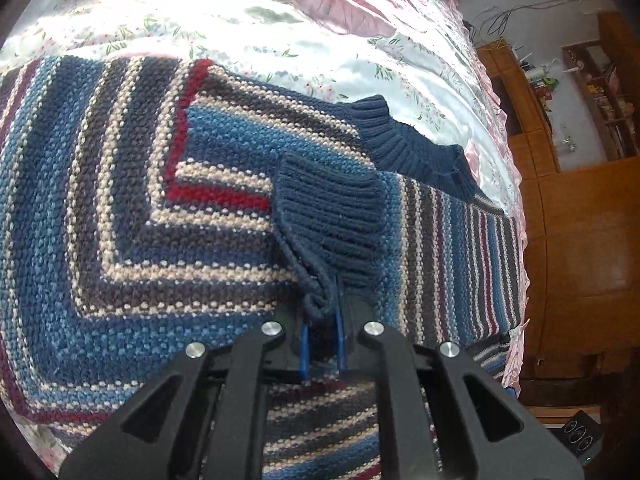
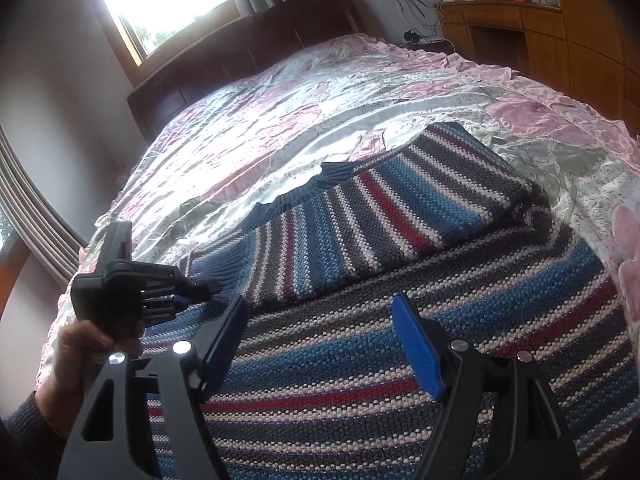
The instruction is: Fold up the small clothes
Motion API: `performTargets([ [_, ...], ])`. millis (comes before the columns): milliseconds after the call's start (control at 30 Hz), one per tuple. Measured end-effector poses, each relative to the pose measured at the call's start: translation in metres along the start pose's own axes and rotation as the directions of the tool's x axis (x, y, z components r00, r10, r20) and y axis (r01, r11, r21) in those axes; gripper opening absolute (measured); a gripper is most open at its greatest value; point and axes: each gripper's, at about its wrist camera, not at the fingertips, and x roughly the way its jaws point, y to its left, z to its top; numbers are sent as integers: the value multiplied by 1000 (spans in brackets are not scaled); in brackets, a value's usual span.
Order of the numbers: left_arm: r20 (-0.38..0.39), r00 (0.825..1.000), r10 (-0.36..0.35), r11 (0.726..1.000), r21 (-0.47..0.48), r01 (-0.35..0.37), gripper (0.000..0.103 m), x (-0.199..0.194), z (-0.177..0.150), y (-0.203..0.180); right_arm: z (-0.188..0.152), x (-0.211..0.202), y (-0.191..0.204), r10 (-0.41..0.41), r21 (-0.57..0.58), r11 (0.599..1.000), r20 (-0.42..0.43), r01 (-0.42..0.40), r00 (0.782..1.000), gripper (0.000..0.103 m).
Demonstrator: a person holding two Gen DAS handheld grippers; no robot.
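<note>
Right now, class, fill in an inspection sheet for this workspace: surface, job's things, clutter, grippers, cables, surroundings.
Surface: bed with a floral satin bedspread, wrinkled.
Job's things: striped knit sweater spread on the bed, one sleeve folded across its body.
Clutter: nothing seen on the bed.
Grippers: left hand-held gripper shut on the sleeve's ribbed cuff; right hand-held gripper open above the sweater, holding nothing.
Cables: loose wires hang on the wall beside the cabinet.
Surroundings: wooden cabinet, dark headboard, bright window, curtains.
</note>
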Motion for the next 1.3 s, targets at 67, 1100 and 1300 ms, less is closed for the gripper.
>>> performTargets([
  [67,23,1000,16,1000,4,-16,25,-9,-2,1,1,-1,-1,4,3,1000,1,-4,1000,75],
  [1100,456,889,34,942,-312,124,92,-290,-99,257,-33,-1,189,305,-250,900,-228,-358,925,87],
  [1300,554,831,43,866,-435,245,92,-339,-65,352,-54,16,229,308,-240,892,-296,-383,904,87],
])
